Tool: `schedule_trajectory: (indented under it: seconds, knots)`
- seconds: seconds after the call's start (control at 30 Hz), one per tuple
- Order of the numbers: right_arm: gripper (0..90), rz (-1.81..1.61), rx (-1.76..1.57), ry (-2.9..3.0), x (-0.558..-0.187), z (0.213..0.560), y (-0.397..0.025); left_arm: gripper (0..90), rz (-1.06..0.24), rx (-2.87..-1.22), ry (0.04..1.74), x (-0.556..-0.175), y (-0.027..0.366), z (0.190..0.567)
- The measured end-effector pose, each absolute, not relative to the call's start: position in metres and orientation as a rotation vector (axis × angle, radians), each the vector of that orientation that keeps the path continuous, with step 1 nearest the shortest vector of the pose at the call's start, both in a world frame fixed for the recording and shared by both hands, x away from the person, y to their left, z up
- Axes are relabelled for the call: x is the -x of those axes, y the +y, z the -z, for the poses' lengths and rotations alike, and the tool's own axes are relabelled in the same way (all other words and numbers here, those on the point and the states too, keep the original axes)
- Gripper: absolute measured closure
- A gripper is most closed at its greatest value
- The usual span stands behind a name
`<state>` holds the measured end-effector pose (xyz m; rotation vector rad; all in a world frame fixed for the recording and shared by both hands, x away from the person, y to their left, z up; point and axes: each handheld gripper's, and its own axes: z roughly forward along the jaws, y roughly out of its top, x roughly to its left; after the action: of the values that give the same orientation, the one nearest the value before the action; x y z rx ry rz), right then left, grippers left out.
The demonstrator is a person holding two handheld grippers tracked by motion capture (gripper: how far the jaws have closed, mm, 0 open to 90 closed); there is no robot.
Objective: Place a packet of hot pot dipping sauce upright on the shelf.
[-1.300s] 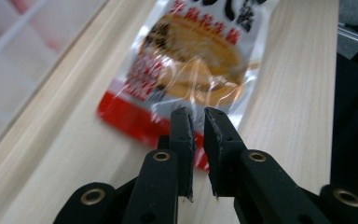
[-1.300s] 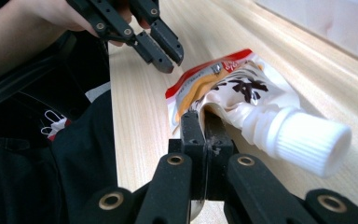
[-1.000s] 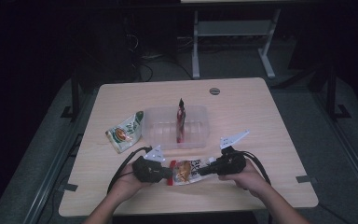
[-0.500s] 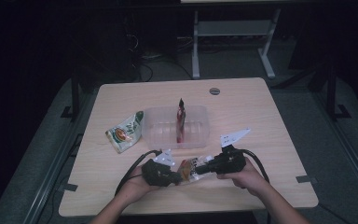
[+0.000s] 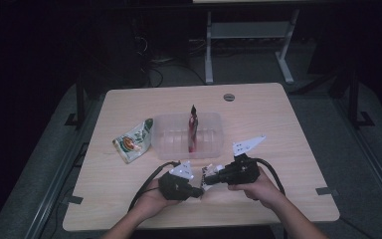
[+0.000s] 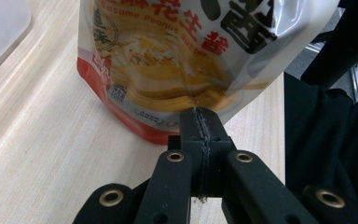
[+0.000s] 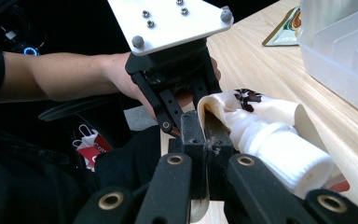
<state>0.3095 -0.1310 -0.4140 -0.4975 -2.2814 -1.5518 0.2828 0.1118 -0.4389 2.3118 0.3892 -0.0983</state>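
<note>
The spouted pouch point(image 6: 168, 60) hangs just above the worktop's point(image 5: 278, 124) near edge, between my grippers. My left gripper point(image 6: 200, 116) has its jaws clamped on its bottom seam; my right gripper point(image 7: 205, 135) pinches its side edge by the white cap point(image 7: 284, 158).

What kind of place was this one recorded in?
Probably a lab or workshop set up for recording: a lone wooden table on grey carpet, cables and metal stands behind it, dark surroundings, and both grippers pinching a spouted pouch.
</note>
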Motion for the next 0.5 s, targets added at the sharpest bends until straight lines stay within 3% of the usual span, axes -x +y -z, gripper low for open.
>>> schedule_trajectory:
  seconds: [0.5]
  knots:
    - [89.6, 1.597, 0.532, -2.287, -0.312, 0.406, -0.145, 88.2, 0.079, -2.296, 0.462, -0.290, 0.133, 0.435]
